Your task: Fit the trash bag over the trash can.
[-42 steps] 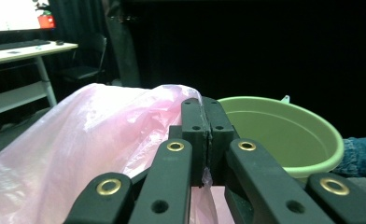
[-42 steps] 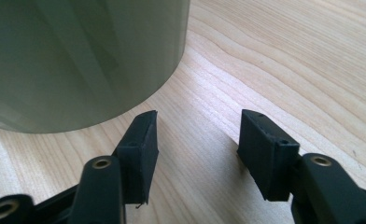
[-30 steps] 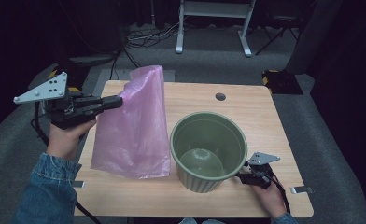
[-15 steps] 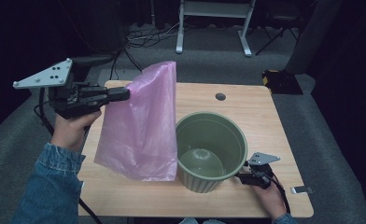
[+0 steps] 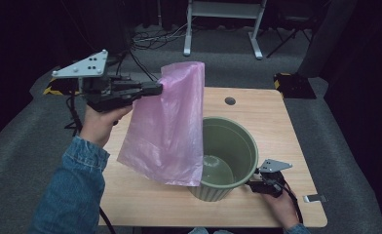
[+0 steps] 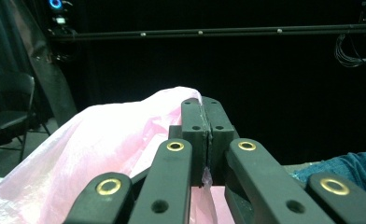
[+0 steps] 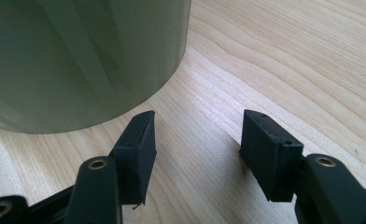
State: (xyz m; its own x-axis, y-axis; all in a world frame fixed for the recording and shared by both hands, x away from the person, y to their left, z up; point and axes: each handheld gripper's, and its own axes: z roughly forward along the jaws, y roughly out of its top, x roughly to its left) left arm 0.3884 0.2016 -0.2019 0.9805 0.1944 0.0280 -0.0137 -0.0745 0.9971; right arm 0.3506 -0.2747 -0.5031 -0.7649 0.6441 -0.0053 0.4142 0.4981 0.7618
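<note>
A pink plastic bag [image 5: 167, 131] hangs in the air above the table's left half, its lower corner reaching the rim of a green bin [image 5: 225, 156]. My left gripper [image 5: 156, 88] is shut on the bag's upper edge; in the left gripper view the pink film [image 6: 102, 154] is pinched between the closed jaws of that gripper [image 6: 204, 135]. The bin stands upright near the front of the wooden table [image 5: 257, 112]. My right gripper [image 5: 253, 184] rests low on the table by the bin's right side, open, with the bin wall [image 7: 78, 56] just left of its empty jaws [image 7: 197, 140].
A round cable hole [image 5: 230, 101] sits in the tabletop at the back. A small metal clip [image 5: 315, 198] lies near the front right corner. A white frame stand [image 5: 223, 19] is on the floor behind the table.
My left gripper has lifted the pink bag and carried it to the right, so it now hangs partly over the bin. The right gripper has stayed where it was.
</note>
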